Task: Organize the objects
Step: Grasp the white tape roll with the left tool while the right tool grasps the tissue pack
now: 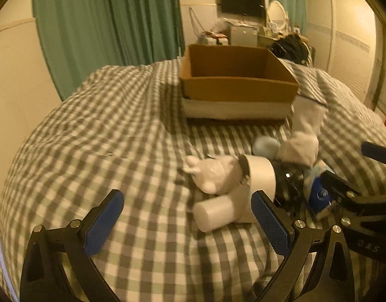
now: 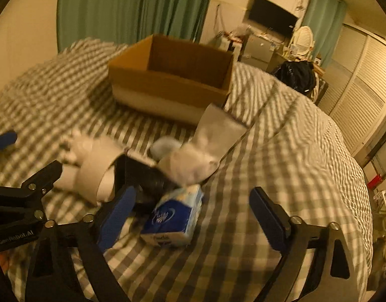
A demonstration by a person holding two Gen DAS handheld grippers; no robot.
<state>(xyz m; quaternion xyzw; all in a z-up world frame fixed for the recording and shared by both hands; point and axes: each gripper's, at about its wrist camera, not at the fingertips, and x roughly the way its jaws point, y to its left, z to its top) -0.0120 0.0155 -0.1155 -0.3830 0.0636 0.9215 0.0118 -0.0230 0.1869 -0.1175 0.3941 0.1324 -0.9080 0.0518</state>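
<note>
A: What's in the pile?

B: A jumble near the middle of the bed, on its grey-and-white checked cover. There's a soft white plush toy, a smooth white paper roll with a hollow core, and a blue-and-white tissue pack in glossy plastic wrap. Something black and shiny lies between the roll and the pack; it's too blurred to name.

A: And the box?

B: The cardboard box sits beyond the pile, toward the bed's far edge. It's brown, rectangular and open-topped, with a pale band along its lower side.

A: The grippers?

B: The left gripper has its blue ribbed fingers spread wide, its right finger just beside the roll and gripping nothing. The right gripper is spread too, with the tissue pack lying between its fingers but not pinched.
</note>
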